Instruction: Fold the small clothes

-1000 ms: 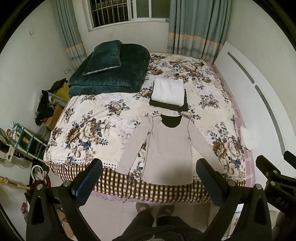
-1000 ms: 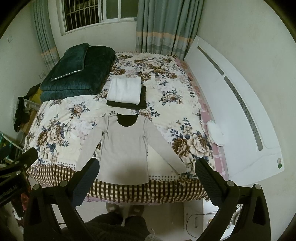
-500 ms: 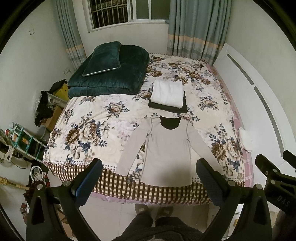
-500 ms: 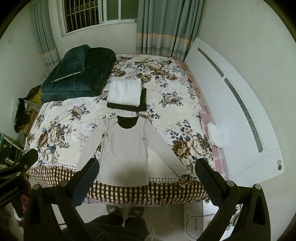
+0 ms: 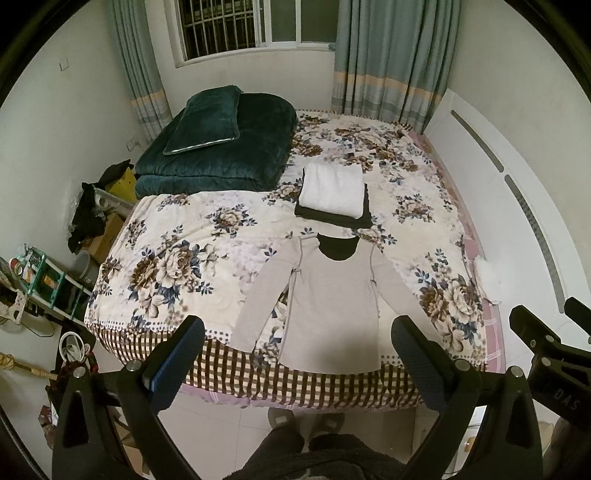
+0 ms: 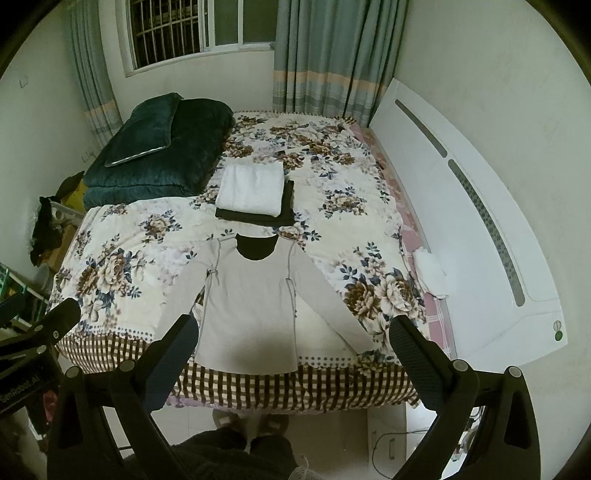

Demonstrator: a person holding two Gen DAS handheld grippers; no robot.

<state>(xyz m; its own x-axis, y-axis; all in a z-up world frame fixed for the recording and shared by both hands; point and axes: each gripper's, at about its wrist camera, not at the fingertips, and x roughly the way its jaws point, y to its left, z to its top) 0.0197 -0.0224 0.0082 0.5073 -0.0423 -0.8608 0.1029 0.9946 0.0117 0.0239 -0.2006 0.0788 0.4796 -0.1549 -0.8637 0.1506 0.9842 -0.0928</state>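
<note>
Both claws hang spread wide and empty above the foot of the bed: the left gripper (image 5: 297, 354) and the right gripper (image 6: 293, 349) touch nothing. Just beyond them a grey long-sleeved top (image 5: 334, 306) lies flat and face up on the floral bedspread (image 5: 173, 266), sleeves angled outward, its hem at the checked border, not yet folded. Farther back sits a folded white garment (image 5: 332, 188) stacked on a folded dark garment (image 5: 364, 220), apparently finished work. A dark green quilt (image 5: 221, 151) lies beneath the window (image 5: 255, 26).
</note>
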